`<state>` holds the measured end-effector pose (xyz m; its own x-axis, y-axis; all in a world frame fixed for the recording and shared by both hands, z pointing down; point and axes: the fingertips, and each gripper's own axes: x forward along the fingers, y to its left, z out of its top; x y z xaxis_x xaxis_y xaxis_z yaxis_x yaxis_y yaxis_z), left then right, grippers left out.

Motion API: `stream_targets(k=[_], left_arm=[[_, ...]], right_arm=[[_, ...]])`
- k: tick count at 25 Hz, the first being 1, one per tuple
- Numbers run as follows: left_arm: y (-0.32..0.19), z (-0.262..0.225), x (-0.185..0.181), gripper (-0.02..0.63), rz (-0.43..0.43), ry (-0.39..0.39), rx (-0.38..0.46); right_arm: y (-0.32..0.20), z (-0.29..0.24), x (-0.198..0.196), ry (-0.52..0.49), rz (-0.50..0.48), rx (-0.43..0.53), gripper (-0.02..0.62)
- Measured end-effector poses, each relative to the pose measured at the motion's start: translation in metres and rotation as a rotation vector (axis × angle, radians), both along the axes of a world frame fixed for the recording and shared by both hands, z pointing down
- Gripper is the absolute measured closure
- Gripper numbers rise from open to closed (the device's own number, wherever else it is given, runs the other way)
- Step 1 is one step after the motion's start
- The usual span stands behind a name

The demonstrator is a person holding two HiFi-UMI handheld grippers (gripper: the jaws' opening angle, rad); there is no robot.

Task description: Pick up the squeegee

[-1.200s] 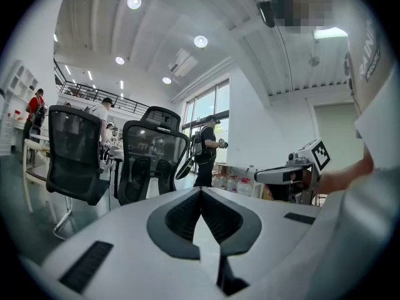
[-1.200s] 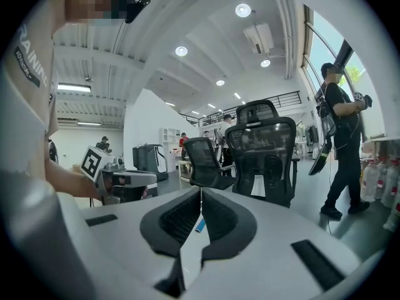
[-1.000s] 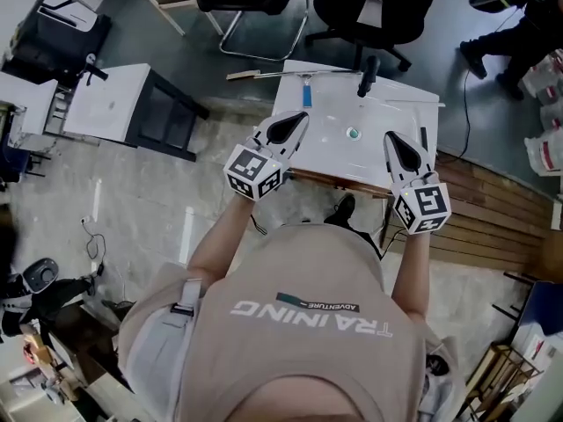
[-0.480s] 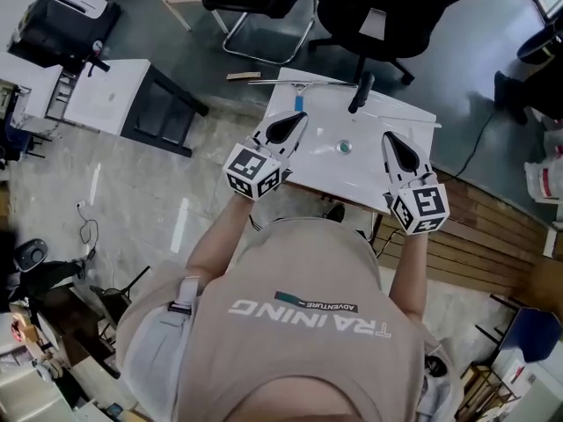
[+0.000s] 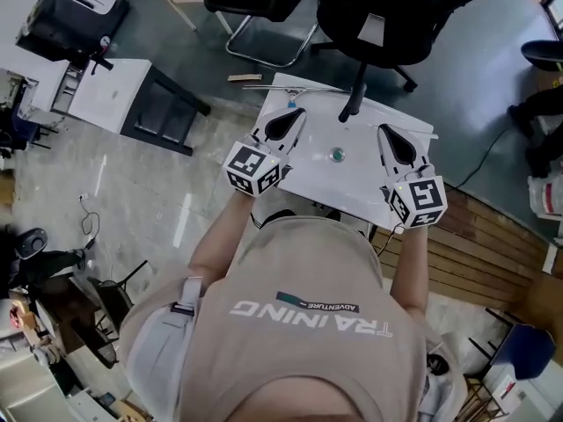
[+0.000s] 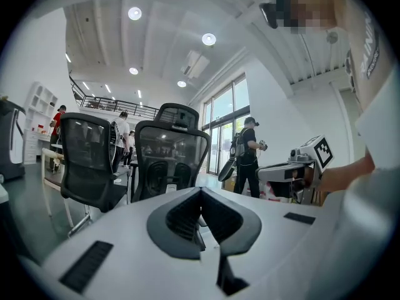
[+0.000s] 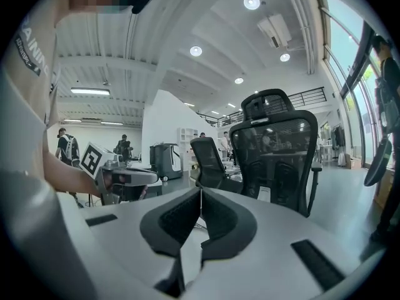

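Jaws closed and empty on both the left gripper [image 5: 296, 115] and the right gripper [image 5: 384, 131] (each held over the white bench [image 5: 352, 181]); the squeegee [image 5: 290, 87] lies along the bench's far edge, untouched.

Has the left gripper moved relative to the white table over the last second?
Yes. The left gripper, jaws shut, has advanced over the white table toward its far edge, closer to the squeegee lying there.
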<state>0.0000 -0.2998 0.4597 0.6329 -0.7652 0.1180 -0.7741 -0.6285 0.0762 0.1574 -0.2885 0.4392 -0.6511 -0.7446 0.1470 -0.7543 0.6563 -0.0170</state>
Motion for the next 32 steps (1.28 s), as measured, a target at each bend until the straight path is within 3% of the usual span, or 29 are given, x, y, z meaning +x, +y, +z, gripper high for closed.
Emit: stream_targets(k=[9,15,21,24,29,32], left_arm=[[-0.023,0.016,-0.023,0.597,-0.065,-0.033,-0.018],[-0.052,0.057,-0.043,0.595,-0.122,-0.036,-0.090],[-0.077,0.107,-0.061,0.594,-0.198,-0.098,-0.149],[-0.087,0.136,-0.072,0.534,-0.248,-0.105,-0.199],[-0.108,0.193,-0.090,0.514,-0.387,-0.164,-0.280],[-0.116,0.231,-0.094,0.481,-0.429,-0.196,-0.357]], right_arm=[[-0.006,0.010,0.000,-0.013,0.029,-0.021,0.563],[-0.010,0.005,-0.003,0.029,0.061,-0.023,0.563],[-0.018,0.018,-0.009,0.061,0.113,-0.046,0.563],[-0.020,0.017,-0.020,0.073,0.108,-0.049,0.563],[-0.027,0.012,-0.029,0.096,0.100,-0.044,0.563],[-0.028,0.014,-0.029,0.114,0.100,-0.056,0.563]])
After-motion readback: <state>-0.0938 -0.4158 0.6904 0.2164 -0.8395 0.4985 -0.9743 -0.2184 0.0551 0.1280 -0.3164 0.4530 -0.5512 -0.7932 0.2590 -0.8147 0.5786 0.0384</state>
